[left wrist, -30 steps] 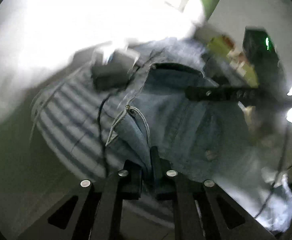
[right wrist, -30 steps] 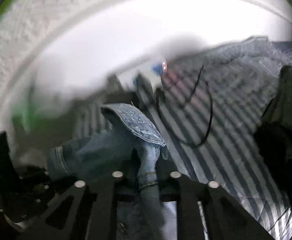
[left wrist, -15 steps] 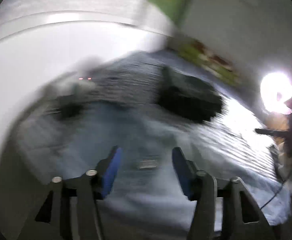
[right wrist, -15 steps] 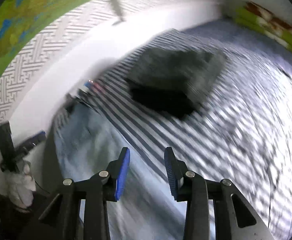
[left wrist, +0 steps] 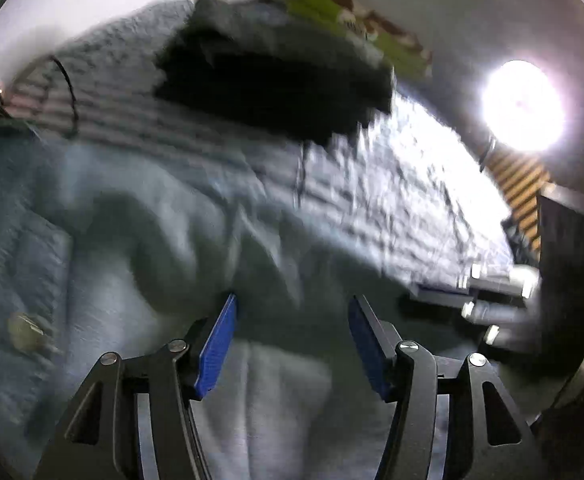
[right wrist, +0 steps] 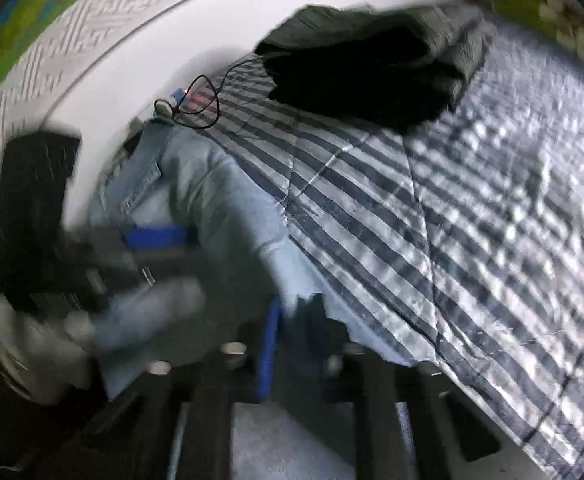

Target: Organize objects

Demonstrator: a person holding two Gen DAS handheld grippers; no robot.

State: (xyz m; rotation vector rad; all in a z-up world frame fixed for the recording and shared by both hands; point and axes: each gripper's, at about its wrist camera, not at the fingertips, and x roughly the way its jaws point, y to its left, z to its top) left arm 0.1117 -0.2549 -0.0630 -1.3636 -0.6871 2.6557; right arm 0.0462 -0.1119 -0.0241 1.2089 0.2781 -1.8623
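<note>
Currently denim garment (left wrist: 139,240) lies spread flat at bed (right wrist: 472,208) edge nearest person, by white wall side — judged laid out for folding. Left claw (left wrist: 292,340) hovers over denim, jaws spread wide, holding nothing; likely lining up for next pinch. Right claw (right wrist: 292,340) low at denim's near hem; blur hides whether shut or gripping, cannot tell. Dark folded clothes (right wrist: 372,68) sit apart toward far edge, seemingly finished pile. Black cable (right wrist: 195,100) loops near wall.
</note>
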